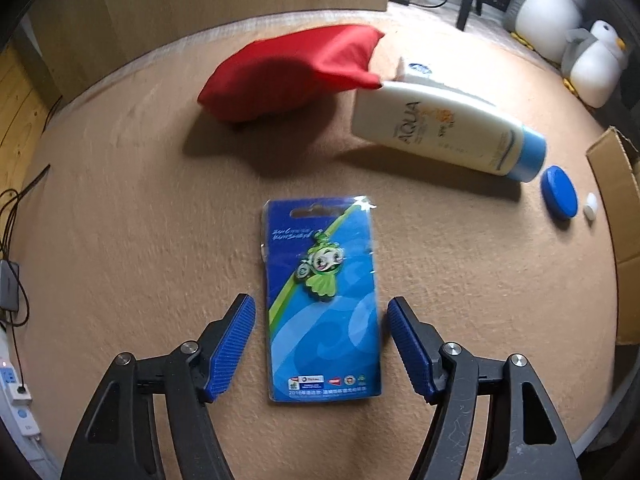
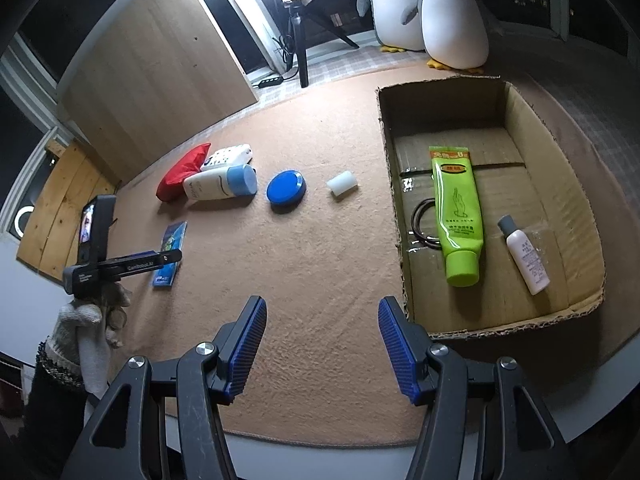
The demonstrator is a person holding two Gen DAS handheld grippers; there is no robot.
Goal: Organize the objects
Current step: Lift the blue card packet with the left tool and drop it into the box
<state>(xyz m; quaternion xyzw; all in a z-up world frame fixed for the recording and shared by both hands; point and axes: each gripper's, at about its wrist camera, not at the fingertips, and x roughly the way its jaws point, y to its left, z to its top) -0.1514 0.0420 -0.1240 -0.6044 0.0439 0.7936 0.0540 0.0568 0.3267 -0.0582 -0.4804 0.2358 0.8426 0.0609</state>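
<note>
A blue carded pin package (image 1: pixel 320 344) lies flat on the tan carpet, between the two fingers of my left gripper (image 1: pixel 320 302). The blue pads (image 1: pixel 234 348) stand a little clear of its long edges on both sides, so the left gripper is open. Farther back lie a red pouch (image 1: pixel 288 72), a white bottle with a blue cap (image 1: pixel 444 128), a blue round tin (image 1: pixel 559 194) and a small white cylinder (image 1: pixel 590 205). My right gripper (image 2: pixel 322 302) hangs open over bare carpet, just left of the cardboard box (image 2: pixel 400 200).
The cardboard box holds a green tube (image 2: pixel 458 216), a small white bottle (image 2: pixel 524 256) and black rings (image 2: pixel 422 224). A gloved hand (image 2: pixel 92 320) holds the left tool at the carpet's left edge. Plush penguins (image 2: pixel 452 20) and a tripod (image 2: pixel 300 40) stand beyond the carpet.
</note>
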